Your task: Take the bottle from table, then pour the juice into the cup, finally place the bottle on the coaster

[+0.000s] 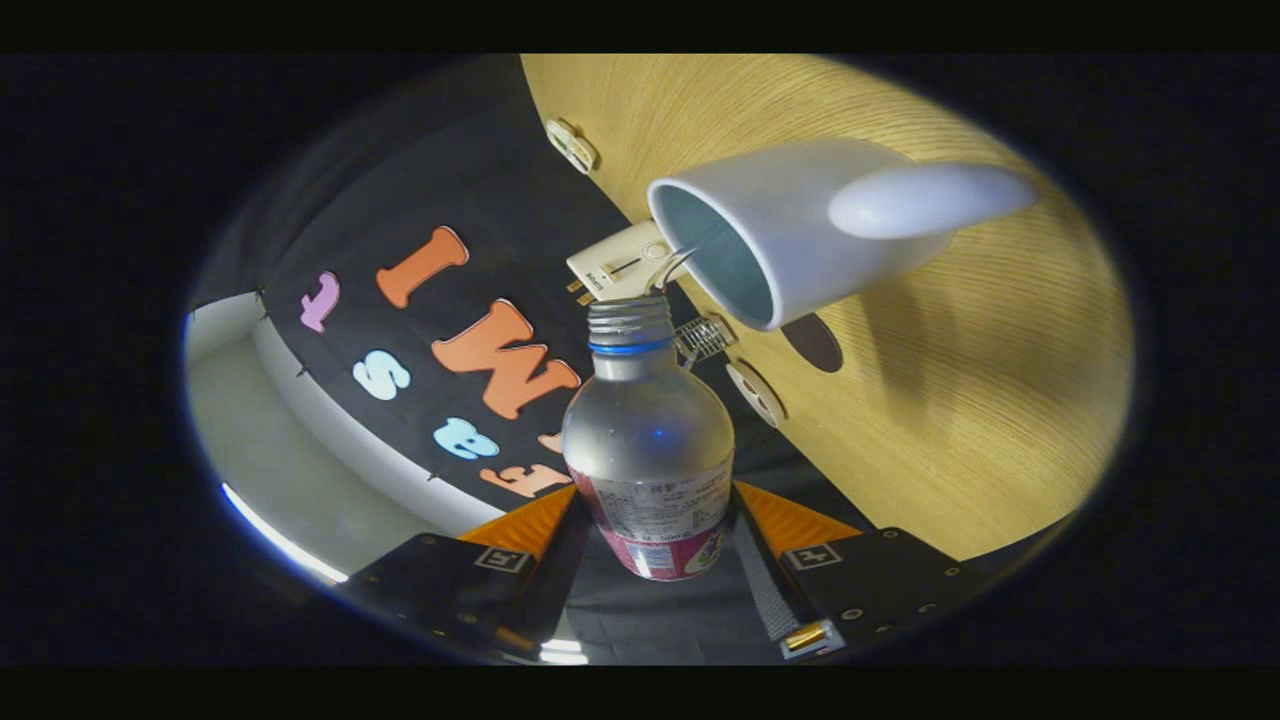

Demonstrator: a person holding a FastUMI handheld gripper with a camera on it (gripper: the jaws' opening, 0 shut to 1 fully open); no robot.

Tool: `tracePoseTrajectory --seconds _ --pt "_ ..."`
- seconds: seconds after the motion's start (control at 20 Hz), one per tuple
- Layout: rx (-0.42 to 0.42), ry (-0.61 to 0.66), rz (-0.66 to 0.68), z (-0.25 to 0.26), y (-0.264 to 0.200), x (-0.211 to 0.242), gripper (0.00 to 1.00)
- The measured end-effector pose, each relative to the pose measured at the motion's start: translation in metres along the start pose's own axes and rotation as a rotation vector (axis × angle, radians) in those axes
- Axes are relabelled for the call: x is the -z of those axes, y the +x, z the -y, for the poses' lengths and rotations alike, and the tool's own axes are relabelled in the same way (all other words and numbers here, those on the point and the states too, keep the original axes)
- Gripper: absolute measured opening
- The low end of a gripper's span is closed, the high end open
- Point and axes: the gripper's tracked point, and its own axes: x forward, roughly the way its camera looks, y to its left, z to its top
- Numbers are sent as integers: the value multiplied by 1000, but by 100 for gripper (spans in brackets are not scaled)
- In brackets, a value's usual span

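Observation:
My gripper [655,520] is shut on a clear plastic bottle [648,440] with a pink and white label, both fingers pressing its lower body. The bottle has no cap and is tipped over, its threaded neck [630,325] pointing at the rim of a white cup [790,230]. A thin clear stream runs from the bottle's mouth into the cup's opening. The cup stands on the wooden table [960,400], its handle [925,198] facing me. A dark round coaster [814,342] lies on the table just beside the cup, partly hidden by it.
A small light round disc [757,392] lies on the table near its edge, close to the coaster. A white clip-like piece [572,145] and a beige box [622,262] sit at the table's edge beyond the bottle. The booth's black cloth wall is beyond the bottle.

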Motion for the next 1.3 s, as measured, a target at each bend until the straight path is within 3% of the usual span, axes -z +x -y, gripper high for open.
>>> tracePoseTrajectory --seconds 1.3 --pt "-37 48 3 -9 3 -7 77"
